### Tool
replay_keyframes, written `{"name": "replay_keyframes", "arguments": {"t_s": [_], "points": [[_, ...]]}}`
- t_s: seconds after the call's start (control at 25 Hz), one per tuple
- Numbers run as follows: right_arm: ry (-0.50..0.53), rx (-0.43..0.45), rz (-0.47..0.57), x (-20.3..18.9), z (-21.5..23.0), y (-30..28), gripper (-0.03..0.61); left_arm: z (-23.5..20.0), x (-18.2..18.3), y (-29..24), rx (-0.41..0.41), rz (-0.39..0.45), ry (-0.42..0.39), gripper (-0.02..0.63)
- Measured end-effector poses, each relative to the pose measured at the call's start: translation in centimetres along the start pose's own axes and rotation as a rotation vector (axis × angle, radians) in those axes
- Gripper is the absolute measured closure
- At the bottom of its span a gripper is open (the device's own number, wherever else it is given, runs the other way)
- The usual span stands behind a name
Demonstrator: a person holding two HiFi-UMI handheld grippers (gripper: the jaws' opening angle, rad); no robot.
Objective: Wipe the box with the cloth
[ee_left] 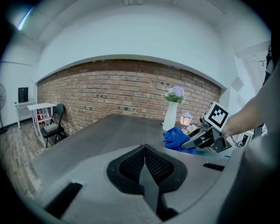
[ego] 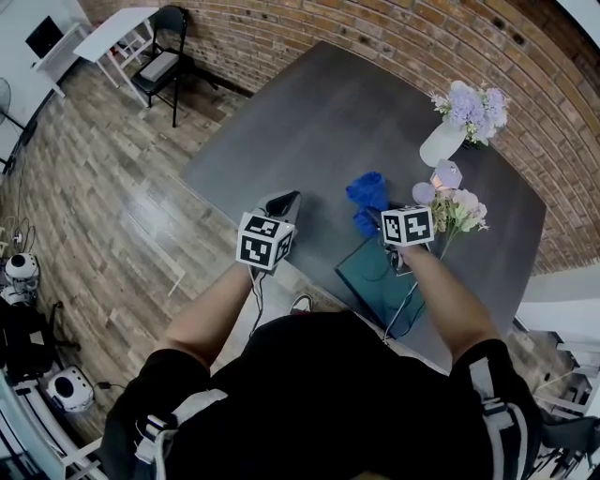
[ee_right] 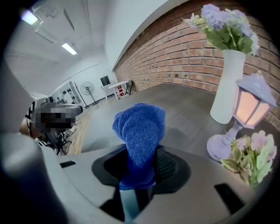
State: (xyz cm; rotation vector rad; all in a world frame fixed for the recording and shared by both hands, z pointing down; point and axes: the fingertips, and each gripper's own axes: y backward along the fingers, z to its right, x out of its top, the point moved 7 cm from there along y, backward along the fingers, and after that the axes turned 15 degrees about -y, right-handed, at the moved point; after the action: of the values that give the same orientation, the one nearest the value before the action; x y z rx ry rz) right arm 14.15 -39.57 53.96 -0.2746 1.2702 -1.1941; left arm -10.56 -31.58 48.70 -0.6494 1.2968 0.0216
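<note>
The right hand-held gripper is pinching the blue cloth. A fold of it is clamped between the pads and the rest bulges out past the tips. The left hand-held gripper is pressed together with nothing in it, out at the 9 o'clock side of the right one, over the near edge of the dark desk.

The box sits at the desk's near edge, straight under the right forearm. It looks glassy and teal-tinted. The arm, the marker cube and a trailing cable cover much of it, so only its left corner and edges read clearly. The cloth hangs at its 12 o'clock side, and I cannot tell whether it touches the box or the desk.

Past the cloth, toward 1 o'clock, stands a white vase of lilac flowers. A small lantern lamp stands just beside the vase, and a loose bunch of pale flowers lies near the lamp's foot.

Far off at 10 o'clock, on the wood floor, stand a black chair and a white table. A brick wall runs behind the desk.
</note>
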Motion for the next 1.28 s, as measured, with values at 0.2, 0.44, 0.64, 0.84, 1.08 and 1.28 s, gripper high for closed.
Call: {"name": "replay_keyframes", "arguments": {"t_s": [0.2,0.44,0.64,0.84,1.08,1.28], "points": [[-0.032,-0.043,0.031,0.2,2.0,0.3,0.433,1.0,0.6,0.7,-0.004,-0.006,-0.039,0.604],[-0.045,-0.043,0.047,-0.6,2.7,2.1,0.433,1.7,0.9,1.0,-0.012,-0.009,-0.038,0.604],[-0.096,-0.068,0.068,-2.8,4.2,4.7,0.433,4.5,2.4,-0.5,-0.093,0.016,-0.085,0.604],[-0.138,-0.108,0.071,-5.7,6.5,7.8,0.433,7.6,3.9,-2.4,-0.178,0.045,-0.119,0.604],[-0.157,-0.163,0.086,-9.2,8.3,12.2,0.433,12.0,6.6,-5.4,-0.268,0.101,-0.151,0.604],[-0.213,-0.212,0.110,-12.1,10.3,15.5,0.433,16.0,8.2,-7.4,-0.359,0.129,-0.183,0.604]]}}
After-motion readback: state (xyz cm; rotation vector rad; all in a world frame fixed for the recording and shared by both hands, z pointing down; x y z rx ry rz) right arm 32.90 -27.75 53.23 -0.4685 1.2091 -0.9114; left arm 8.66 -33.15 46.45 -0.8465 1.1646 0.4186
